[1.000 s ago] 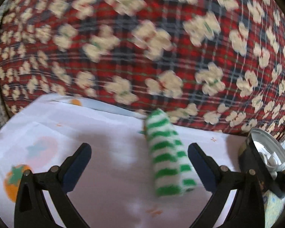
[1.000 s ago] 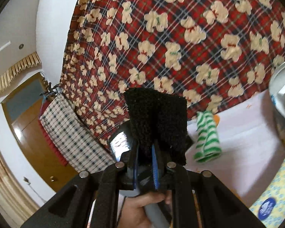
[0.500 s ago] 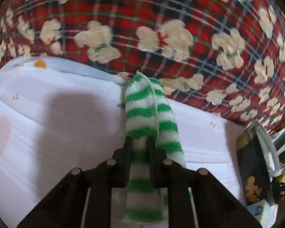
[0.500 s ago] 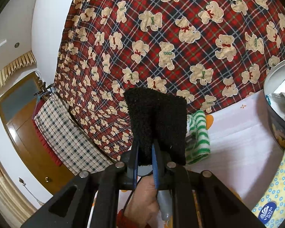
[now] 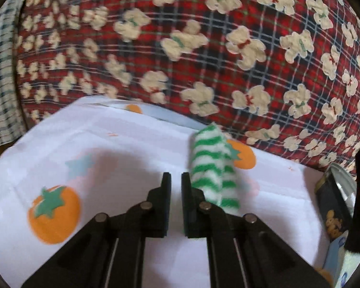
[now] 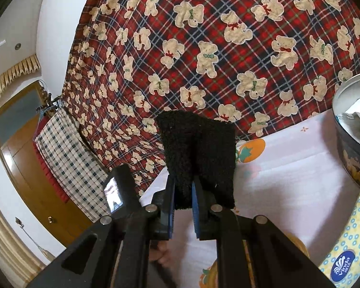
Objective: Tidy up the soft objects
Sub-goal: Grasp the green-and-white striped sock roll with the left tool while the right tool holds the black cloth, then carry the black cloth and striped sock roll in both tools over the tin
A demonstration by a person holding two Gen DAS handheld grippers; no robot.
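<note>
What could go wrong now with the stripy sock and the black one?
The left gripper is shut with nothing between its fingers; the green striped sock lies just beside it on the white cloth, so it may get left behind or knocked sideways. The right gripper pinches only the lower edge of the black sock, so that one could slip out.

Soft daylight, rather bright, no hard glare. Left wrist view blurred by motion: bear-print plaid fabric (image 5: 204, 55) smeared, green striped sock (image 5: 211, 168) soft at edges. Broad dim shadow on white fruit-print cloth (image 5: 122, 148) near gripper fingers. Right wrist view sharp, plaid pattern crisp. Strong fisheye bending at borders, dark vignette in corners. Round tin (image 6: 348, 120) rim slightly shiny at far right.
</note>
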